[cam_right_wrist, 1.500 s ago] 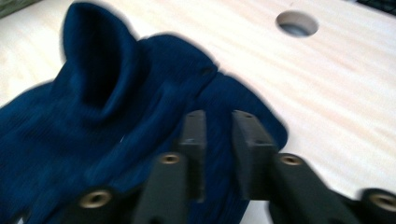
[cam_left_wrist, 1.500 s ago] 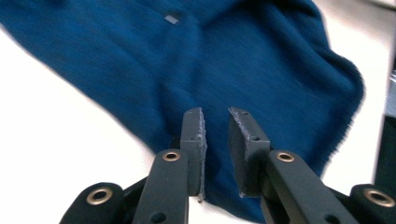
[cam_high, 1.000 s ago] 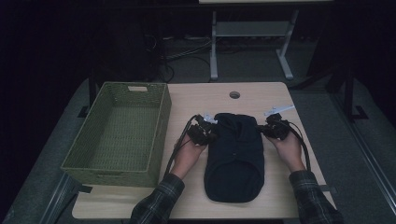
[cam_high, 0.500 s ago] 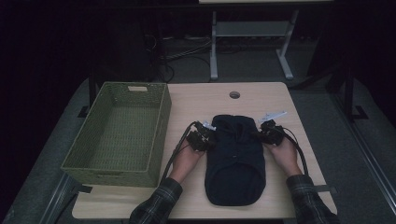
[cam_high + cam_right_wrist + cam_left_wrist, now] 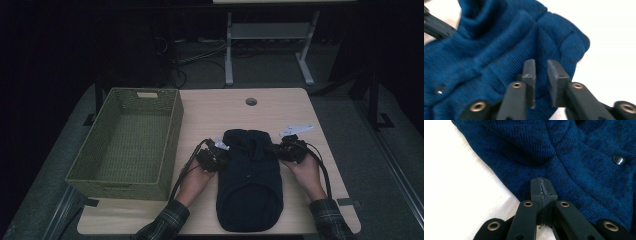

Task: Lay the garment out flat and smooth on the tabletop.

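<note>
A dark blue knit sweater (image 5: pixel 250 180) lies flat in the middle of the table (image 5: pixel 220 110), collar away from the person. My left gripper (image 5: pixel 215 155) sits at its left shoulder. In the left gripper view that gripper (image 5: pixel 541 182) is shut, its tips on the knit (image 5: pixel 579 150) with a thin line of blue fibre pinched between the pads. My right gripper (image 5: pixel 290 149) is at the right shoulder. Its jaws (image 5: pixel 541 65) have just been opening and stand a little apart over the knit (image 5: pixel 499 37), which the pads do not press.
A green woven basket (image 5: pixel 170 145) with nothing in it stands at the left of the table, close to the left hand. A round cable hole (image 5: pixel 251 101) is near the far edge. A metal desk frame (image 5: pixel 229 50) stands on the floor beyond.
Both hands have drawn back toward the person's side of the table, and the sweater has slid that way with them.
</note>
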### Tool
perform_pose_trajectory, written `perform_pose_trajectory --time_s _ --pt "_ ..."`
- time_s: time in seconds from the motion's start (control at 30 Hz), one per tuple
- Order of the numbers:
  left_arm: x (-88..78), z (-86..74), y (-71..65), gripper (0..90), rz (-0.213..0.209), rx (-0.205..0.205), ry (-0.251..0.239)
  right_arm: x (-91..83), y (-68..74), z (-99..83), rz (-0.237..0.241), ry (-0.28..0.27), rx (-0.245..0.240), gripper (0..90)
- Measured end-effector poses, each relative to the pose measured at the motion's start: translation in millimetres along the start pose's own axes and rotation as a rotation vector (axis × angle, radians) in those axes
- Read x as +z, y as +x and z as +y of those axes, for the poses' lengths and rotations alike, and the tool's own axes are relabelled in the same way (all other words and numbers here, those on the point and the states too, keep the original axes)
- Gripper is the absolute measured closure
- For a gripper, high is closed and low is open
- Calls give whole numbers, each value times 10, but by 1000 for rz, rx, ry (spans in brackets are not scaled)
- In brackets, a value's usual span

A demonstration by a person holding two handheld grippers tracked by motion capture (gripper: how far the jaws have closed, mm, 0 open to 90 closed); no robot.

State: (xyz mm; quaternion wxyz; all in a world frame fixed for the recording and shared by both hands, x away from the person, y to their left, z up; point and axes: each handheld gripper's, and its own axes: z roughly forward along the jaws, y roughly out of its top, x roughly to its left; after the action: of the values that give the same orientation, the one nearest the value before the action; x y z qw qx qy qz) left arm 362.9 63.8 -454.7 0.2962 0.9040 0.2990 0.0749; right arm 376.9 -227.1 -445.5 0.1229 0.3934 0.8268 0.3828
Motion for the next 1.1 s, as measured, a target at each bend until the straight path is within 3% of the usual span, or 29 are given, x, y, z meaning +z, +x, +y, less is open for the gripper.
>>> perform_pose_trajectory --time_s 0.03,0.1,0.13,0.17,0.27,0.33,0.47,0.87,0.97,1.03,1.07,1.1 --pt "-2 -4 3 900 -1 -2 -1 -19 8 13 2 0 -3 694" --pt "-1 -7 9 900 -6 -4 -3 -17 15 28 -37 3 -18 667" --pt "-1 -6 10 900 -7 -4 -3 45 -31 46 -90 11 -27 712" --pt "1 -6 11 900 -8 -4 -4 45 -31 46 -90 11 -27 712" --pt "-1 -7 10 900 -7 -4 -3 168 -138 99 -95 6 -19 853" --pt "0 -7 10 900 -7 -2 -4 332 -212 164 -108 49 -28 897" --pt "-1 -7 25 900 -15 0 -3 449 -250 182 -135 98 -49 900" --pt "1 -2 25 900 -14 -1 0 515 -291 250 -247 141 -87 900" --pt "1 -3 31 900 -18 -1 -1 508 -287 240 -241 135 -68 900" --pt "2 -4 42 900 -26 -9 -5 487 -303 225 -205 124 -51 900" --pt "4 -6 54 900 -34 -11 -9 455 -324 211 -162 108 -21 900" --pt "4 -7 70 900 -39 -16 -12 455 -324 211 -162 108 -21 900"
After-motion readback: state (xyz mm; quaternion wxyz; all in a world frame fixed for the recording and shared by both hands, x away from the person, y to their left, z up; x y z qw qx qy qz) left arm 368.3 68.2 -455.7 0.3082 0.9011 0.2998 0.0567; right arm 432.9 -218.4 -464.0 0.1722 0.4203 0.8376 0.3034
